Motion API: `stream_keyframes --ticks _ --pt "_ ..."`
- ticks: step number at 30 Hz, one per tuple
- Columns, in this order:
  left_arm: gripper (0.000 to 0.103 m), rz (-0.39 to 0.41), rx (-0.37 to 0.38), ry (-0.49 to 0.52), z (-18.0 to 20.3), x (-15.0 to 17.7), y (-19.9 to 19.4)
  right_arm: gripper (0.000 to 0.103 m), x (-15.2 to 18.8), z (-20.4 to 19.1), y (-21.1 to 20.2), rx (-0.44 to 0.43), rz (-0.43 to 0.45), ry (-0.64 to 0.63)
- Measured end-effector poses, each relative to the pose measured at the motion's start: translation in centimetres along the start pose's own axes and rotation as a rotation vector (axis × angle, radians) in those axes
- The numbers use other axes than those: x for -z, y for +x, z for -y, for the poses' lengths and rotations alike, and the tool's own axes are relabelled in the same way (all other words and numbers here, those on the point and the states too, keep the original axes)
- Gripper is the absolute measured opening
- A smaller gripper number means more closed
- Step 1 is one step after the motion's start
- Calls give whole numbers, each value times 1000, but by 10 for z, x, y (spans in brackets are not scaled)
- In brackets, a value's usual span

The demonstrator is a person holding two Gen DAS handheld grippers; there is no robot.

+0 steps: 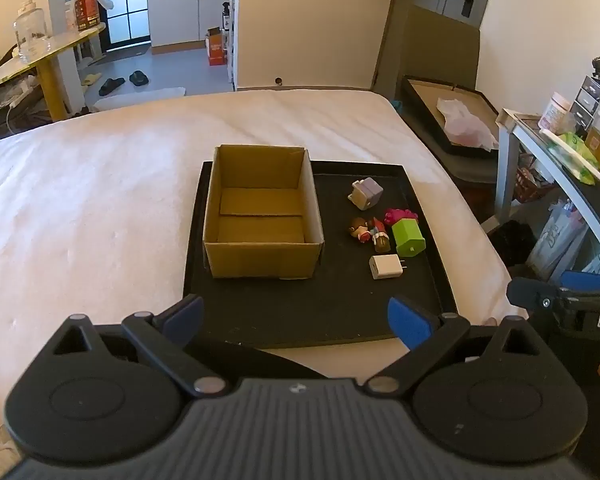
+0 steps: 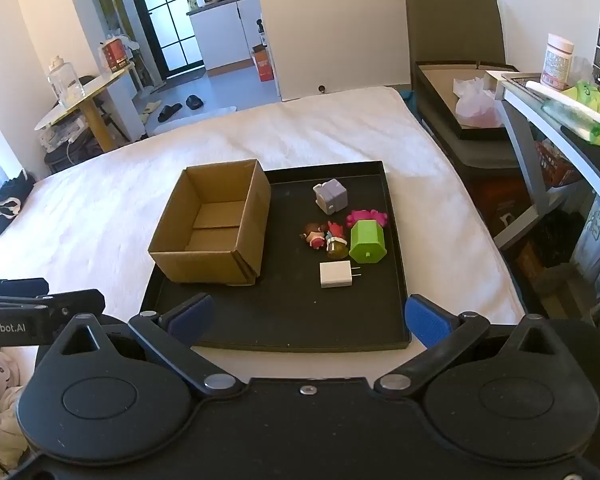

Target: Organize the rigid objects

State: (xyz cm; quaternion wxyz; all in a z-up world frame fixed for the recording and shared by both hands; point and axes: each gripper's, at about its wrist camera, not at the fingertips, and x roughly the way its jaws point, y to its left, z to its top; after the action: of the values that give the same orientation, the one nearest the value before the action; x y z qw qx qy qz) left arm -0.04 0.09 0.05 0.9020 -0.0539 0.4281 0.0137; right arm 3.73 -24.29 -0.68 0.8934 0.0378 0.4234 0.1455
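A black tray (image 1: 340, 312) (image 2: 284, 320) lies on a white bed. An open, empty cardboard box (image 1: 262, 216) (image 2: 214, 224) stands on its left part. To the right of the box lie a lilac cube toy (image 1: 365, 193) (image 2: 331, 196), a small doll figure (image 1: 370, 233) (image 2: 325, 238), a green block with a pink top (image 1: 407, 236) (image 2: 367, 240) and a white charger plug (image 1: 386, 267) (image 2: 336, 274). My left gripper (image 1: 296, 320) is open and empty above the tray's near edge. My right gripper (image 2: 306, 318) is open and empty, also at the near edge.
The bed (image 1: 80, 200) spreads left and behind the tray. A shelf with bottles and packets (image 2: 560, 92) stands to the right, with a dark box holding a pink bag (image 2: 476, 104) behind it. A small yellow table (image 2: 84, 100) is far left.
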Motion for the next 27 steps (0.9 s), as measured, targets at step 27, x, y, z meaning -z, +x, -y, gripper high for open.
stream_keyframes --ticks 27 --pt "98 3 -14 -2 -2 -2 -5 103 0 1 -4 2 18 0"
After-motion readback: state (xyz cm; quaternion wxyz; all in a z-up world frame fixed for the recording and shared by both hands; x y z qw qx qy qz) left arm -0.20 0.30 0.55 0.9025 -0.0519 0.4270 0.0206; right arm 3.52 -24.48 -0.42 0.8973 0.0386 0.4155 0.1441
